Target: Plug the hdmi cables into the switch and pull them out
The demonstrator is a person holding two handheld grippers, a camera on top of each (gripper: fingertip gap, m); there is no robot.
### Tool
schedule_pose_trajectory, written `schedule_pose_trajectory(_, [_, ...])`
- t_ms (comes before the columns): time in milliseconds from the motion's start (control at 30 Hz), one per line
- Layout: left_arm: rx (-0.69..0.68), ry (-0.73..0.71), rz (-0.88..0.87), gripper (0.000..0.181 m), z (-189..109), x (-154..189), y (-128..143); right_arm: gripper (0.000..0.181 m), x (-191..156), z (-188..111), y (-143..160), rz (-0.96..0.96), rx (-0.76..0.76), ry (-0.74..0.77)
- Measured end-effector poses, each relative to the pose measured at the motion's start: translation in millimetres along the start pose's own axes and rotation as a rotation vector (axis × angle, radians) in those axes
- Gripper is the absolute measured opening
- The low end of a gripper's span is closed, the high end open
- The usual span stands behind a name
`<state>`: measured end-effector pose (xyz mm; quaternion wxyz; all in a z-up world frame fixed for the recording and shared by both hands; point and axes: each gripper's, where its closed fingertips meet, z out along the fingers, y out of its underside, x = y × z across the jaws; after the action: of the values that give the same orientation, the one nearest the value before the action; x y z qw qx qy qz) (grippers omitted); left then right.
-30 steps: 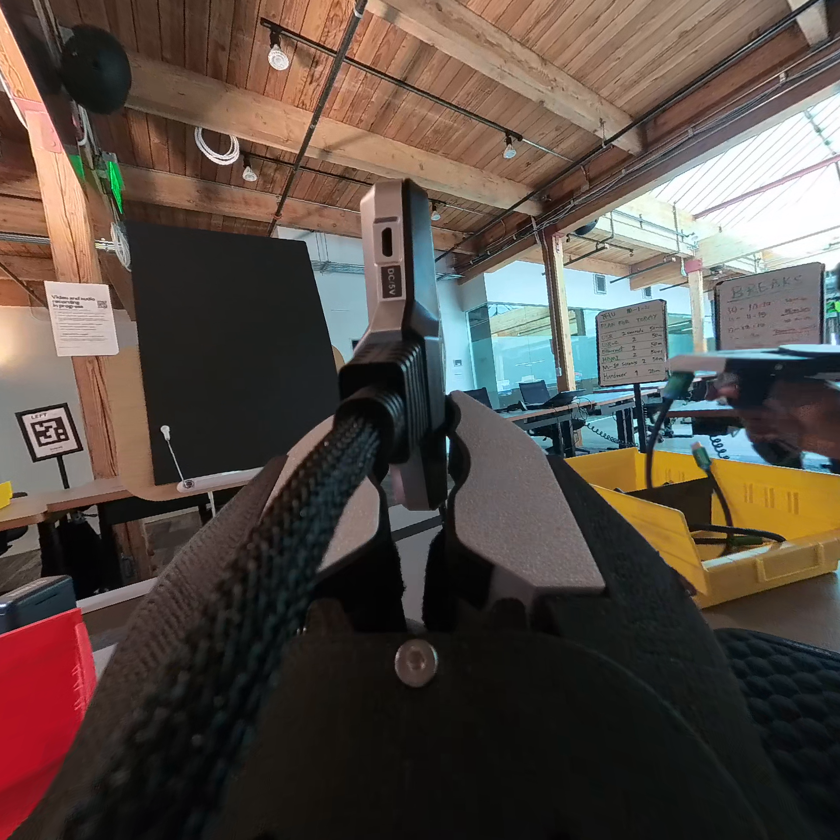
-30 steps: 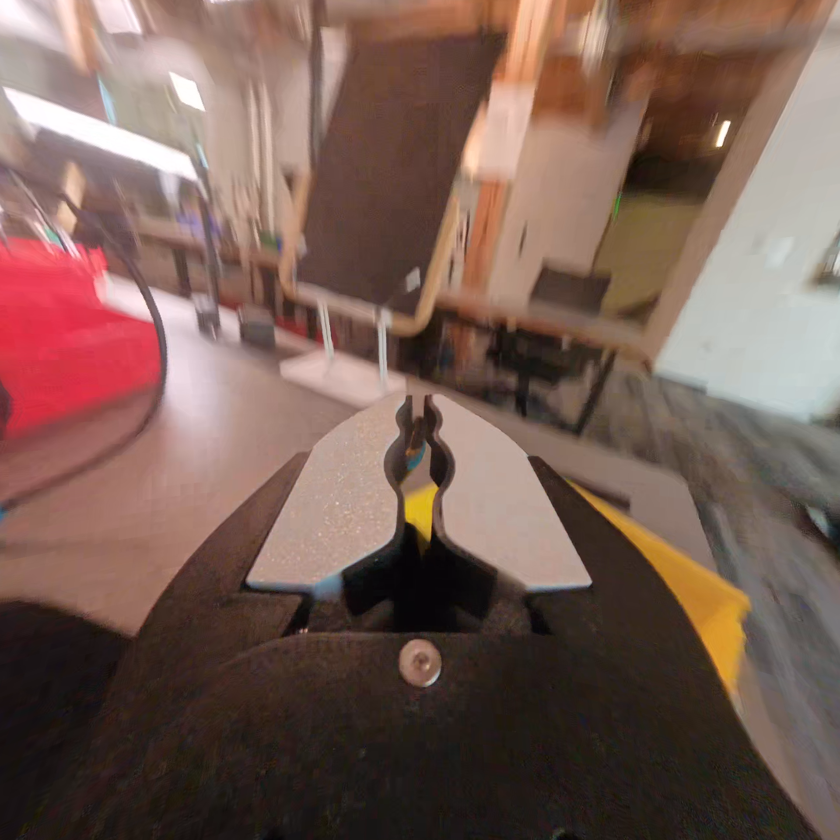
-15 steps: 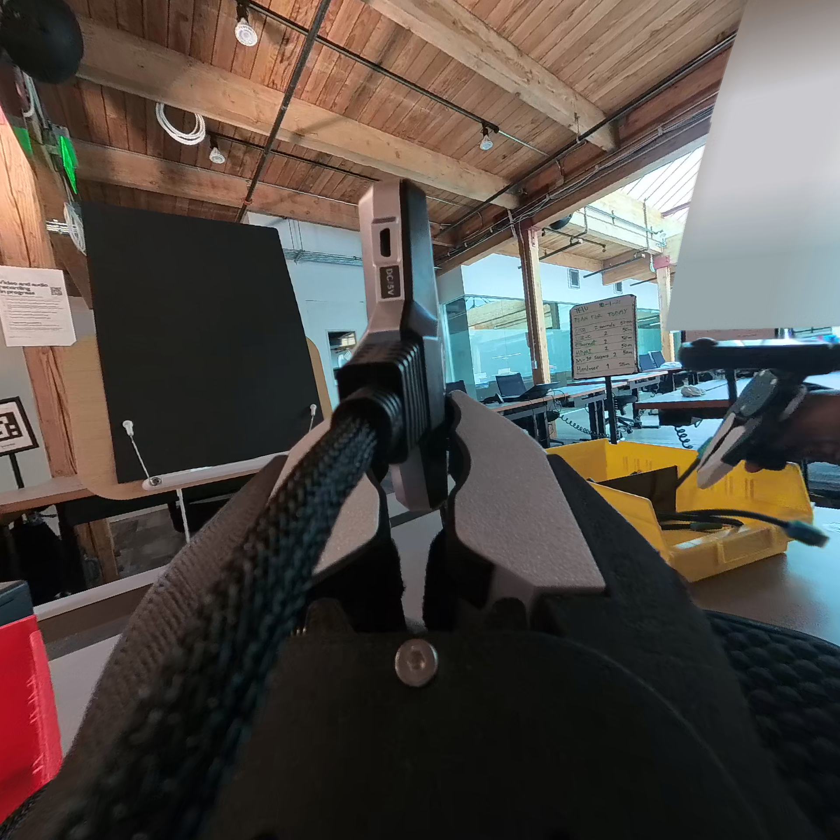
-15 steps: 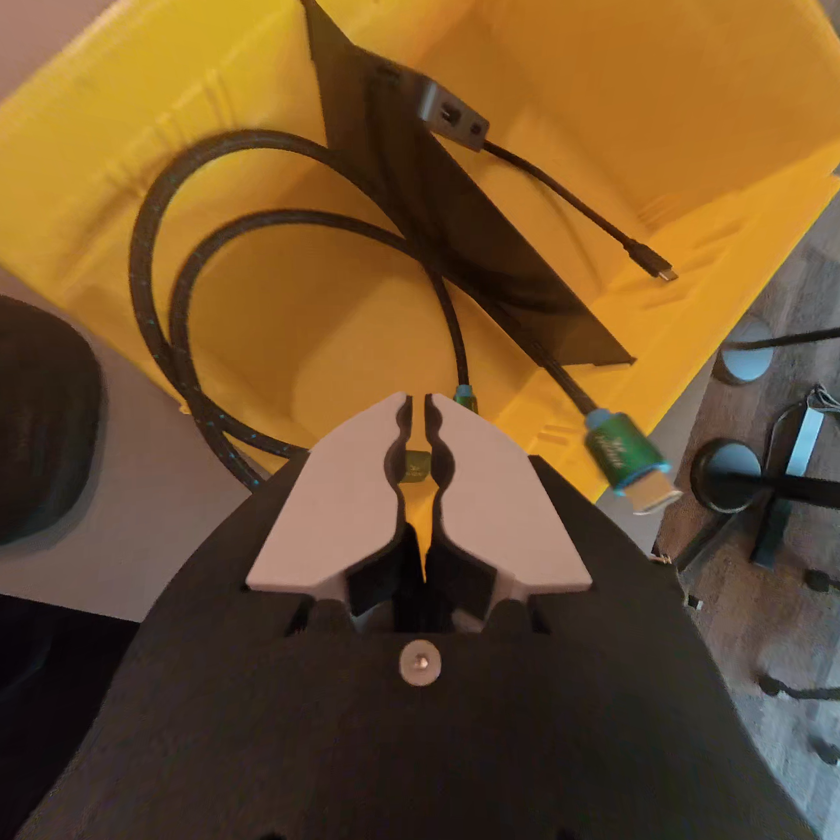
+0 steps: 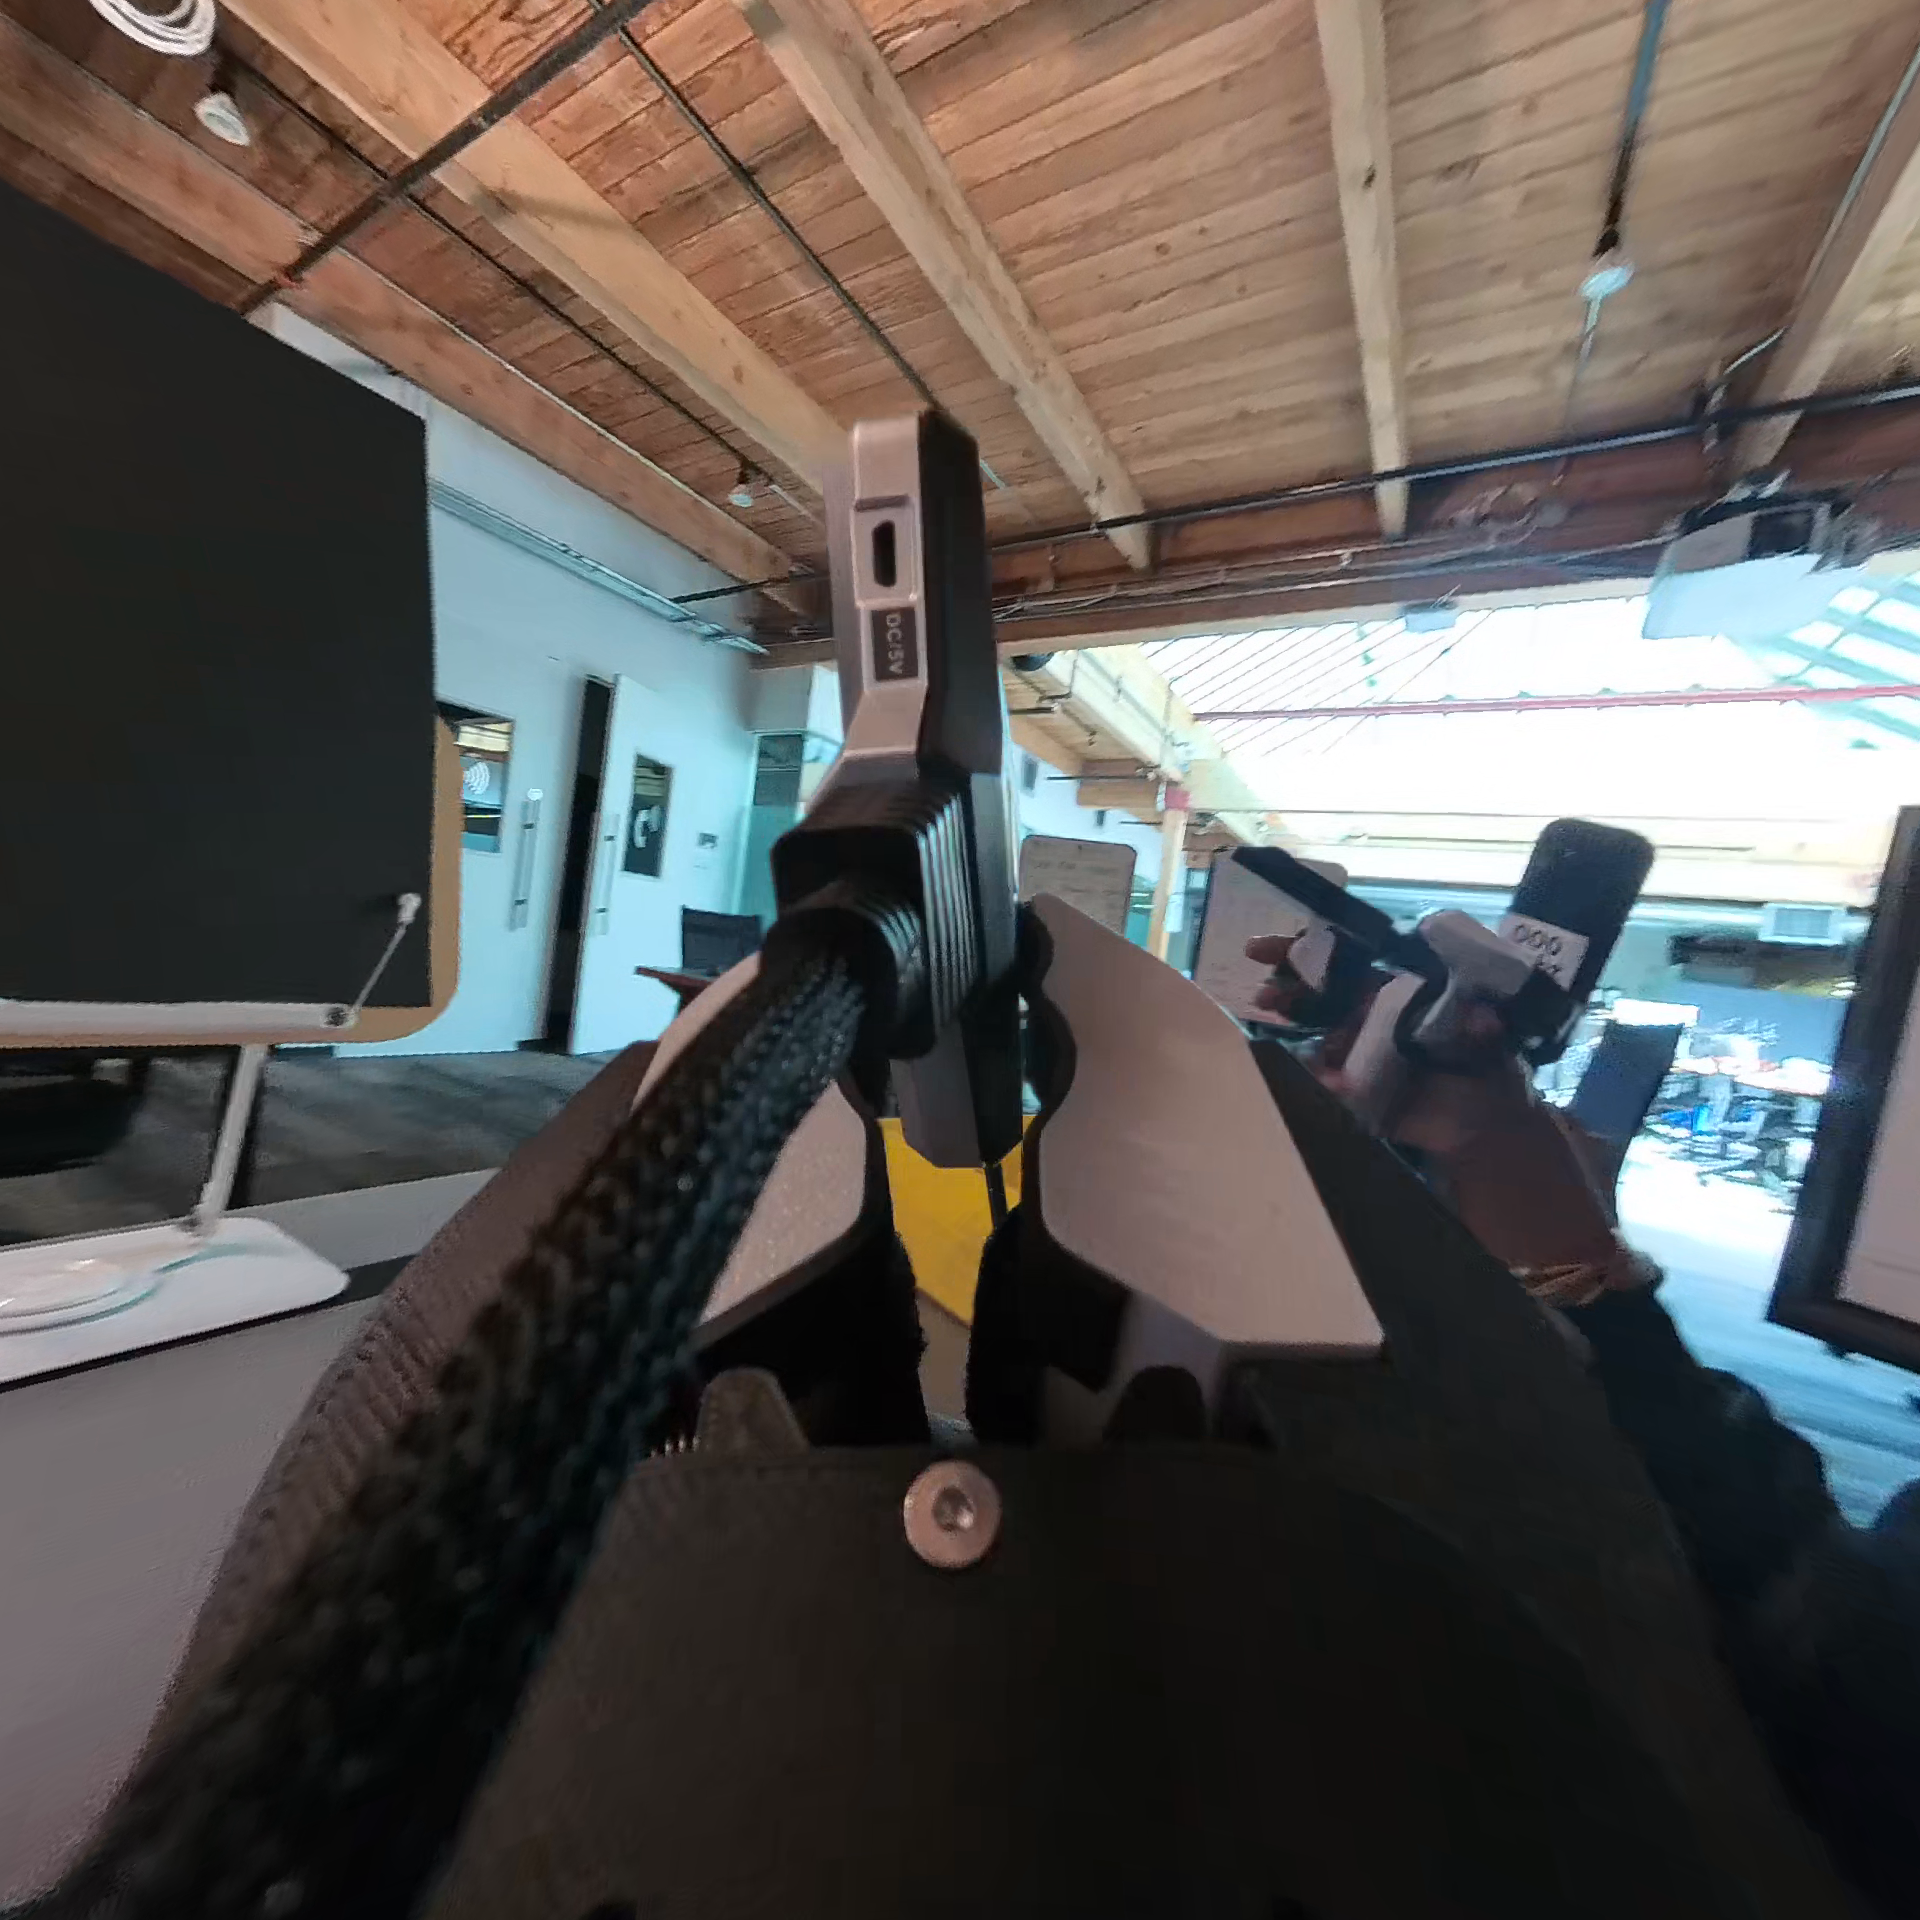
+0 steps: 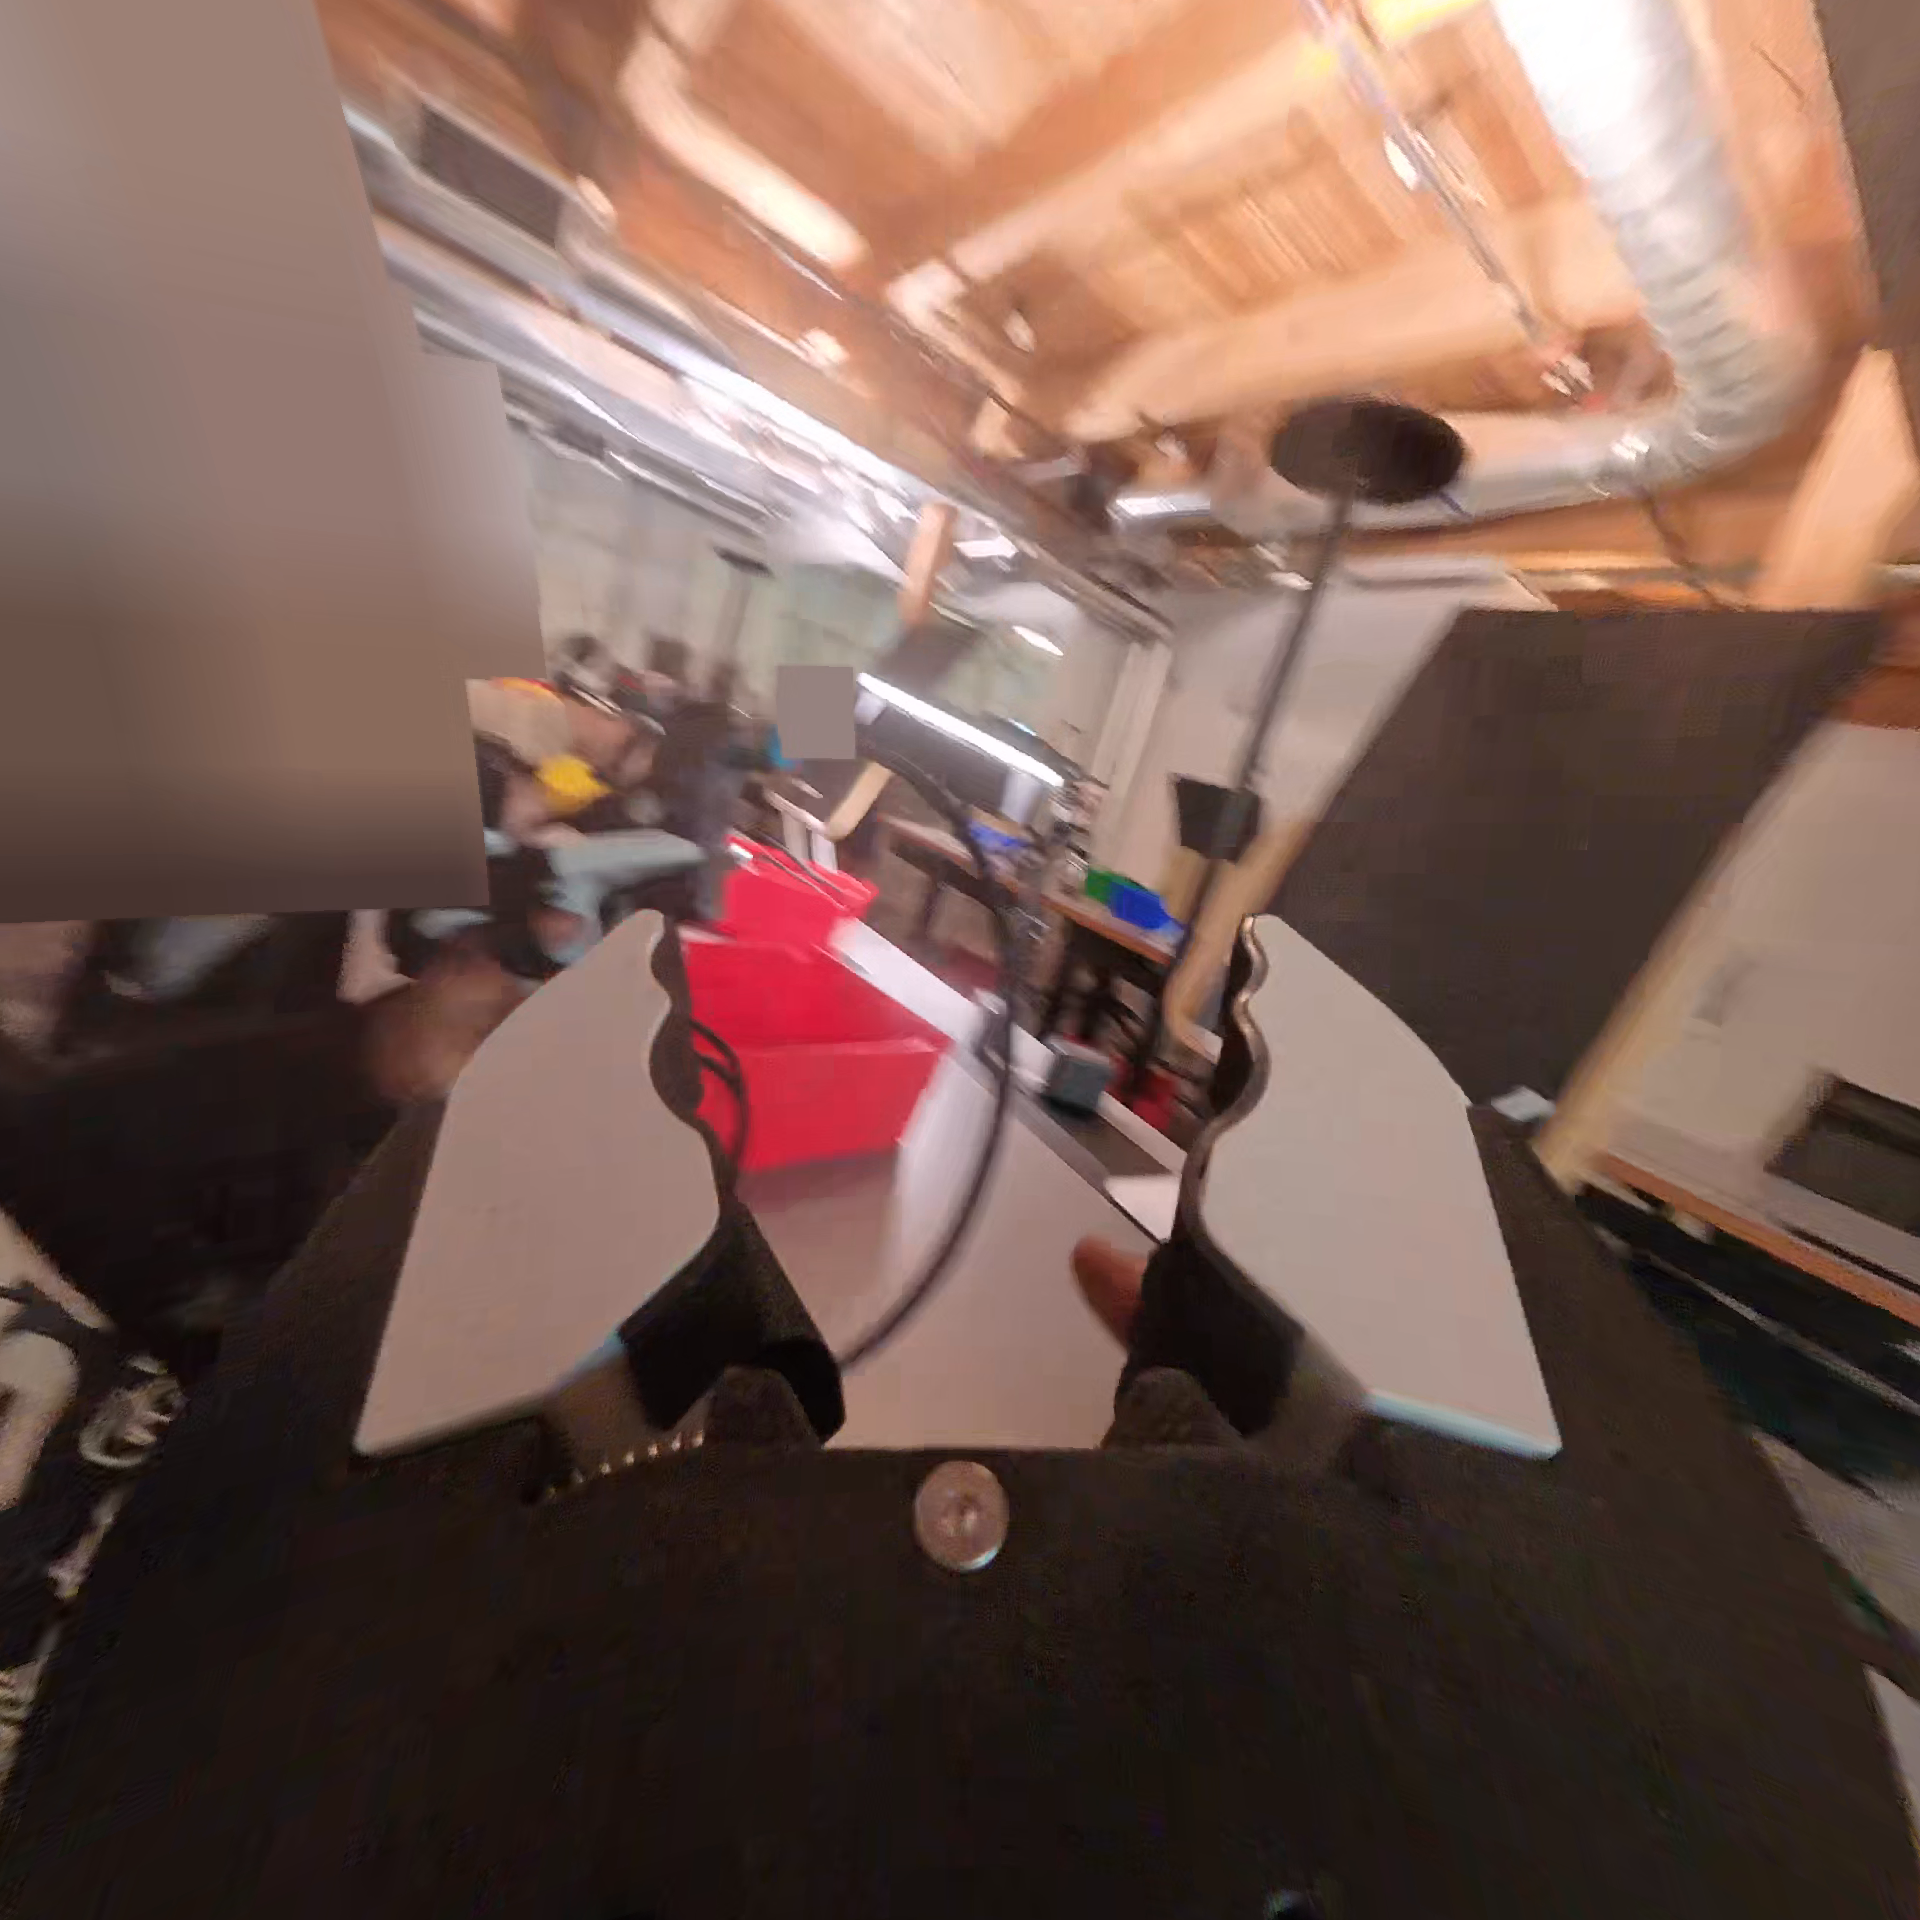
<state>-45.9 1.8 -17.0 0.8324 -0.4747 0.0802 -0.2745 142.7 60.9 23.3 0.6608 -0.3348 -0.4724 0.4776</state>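
In the left wrist view, my left gripper (image 5: 935, 987) is shut on the grey HDMI switch (image 5: 914, 644) and holds it upright above the table. The switch's thick black braided cable (image 5: 727, 1195) runs back over my left finger toward the camera. My right gripper (image 6: 956, 930) is open wide and empty in its own blurred view. It also shows at the right of the left wrist view (image 5: 1455, 966), held in a hand, close to the switch. A thin black cable (image 6: 982, 1122) arcs across between the right fingers, farther off. No HDMI plug is in view.
A yellow bin (image 5: 925, 1174) shows between the left fingers. A black panel on a white stand (image 5: 208, 675) is at the left. Red bins (image 6: 821, 1049) sit on the grey table (image 6: 997, 1299). A framed board (image 5: 1860, 1091) stands at the far right.
My right gripper was shut on a green HDMI plug over the yellow bin; it is now open, empty and swung up toward the room. The left view has turned right, still holding the switch.
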Motion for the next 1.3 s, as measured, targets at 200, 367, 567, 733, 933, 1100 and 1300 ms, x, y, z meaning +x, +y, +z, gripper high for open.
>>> schedule_pose_trajectory(200, [-0.121,0.132,-0.024,0.022,-2,19,2,0.079,-56,48,-2,-0.214,0.146,-0.066])
schedule_pose_trajectory(367, [-0.330,0.169,0.068,0.022,-2,34,28,0.068,-67,74,36,-0.952,-0.031,0.165])
schedule_pose_trajectory(567, [-0.471,0.285,0.077,0.022,-4,62,51,0.050,-91,82,37,-1.237,0.017,0.241])
schedule_pose_trajectory(733, [-0.558,0.386,0.105,0.022,-9,81,68,0.027,-86,81,45,-1.283,-0.095,0.249])
schedule_pose_trajectory(933, [-0.427,0.374,0.208,0.040,-3,81,59,0.022,-85,79,54,-1.288,-0.205,0.211])
schedule_pose_trajectory(1100, [-0.295,0.327,0.199,0.041,2,80,44,0.021,-88,81,53,-1.268,-0.187,0.223])
schedule_pose_trajectory(1300, [-0.202,0.275,0.127,0.027,5,80,35,0.022,-82,85,58,-1.231,-0.217,0.244])
